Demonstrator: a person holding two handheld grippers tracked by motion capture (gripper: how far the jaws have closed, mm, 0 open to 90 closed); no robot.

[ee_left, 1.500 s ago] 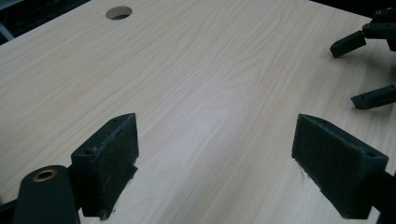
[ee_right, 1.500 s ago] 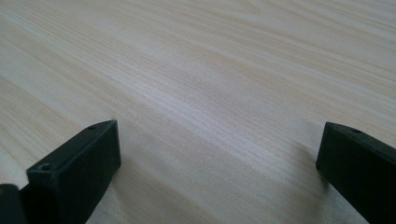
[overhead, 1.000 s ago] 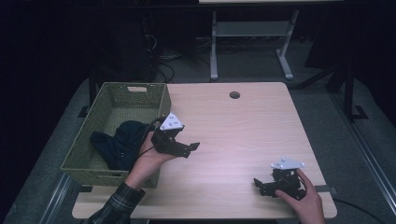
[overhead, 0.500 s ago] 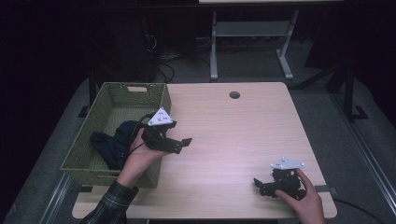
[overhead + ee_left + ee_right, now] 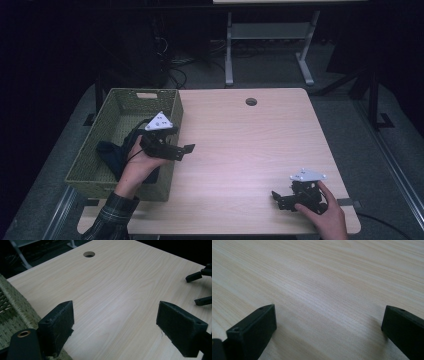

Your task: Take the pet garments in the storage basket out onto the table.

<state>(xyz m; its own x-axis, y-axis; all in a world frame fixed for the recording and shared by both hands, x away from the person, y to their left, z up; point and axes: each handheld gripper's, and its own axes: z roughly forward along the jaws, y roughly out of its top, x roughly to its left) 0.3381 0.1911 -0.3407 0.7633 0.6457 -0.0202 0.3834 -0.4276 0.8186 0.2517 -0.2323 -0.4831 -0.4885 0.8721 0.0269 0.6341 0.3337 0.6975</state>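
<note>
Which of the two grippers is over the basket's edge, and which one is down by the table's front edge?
The left gripper is at the green basket's right wall, by the dark cloth. The right gripper sits low near the table's front right corner. Both are open and empty.

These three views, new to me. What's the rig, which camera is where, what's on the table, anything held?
No robot here: a person holds a hand-held two-jaw tool in each hand. The high view looks down from above the person's side. The left gripper hangs at the near rim of a green woven basket with dark cloth inside. The right gripper sits low near the front right corner of the wooden table. The other two views come from cameras riding on each gripper, looking along its black jaws. Both pairs of jaws stand wide apart with bare wood between them, so nothing is held.
</note>
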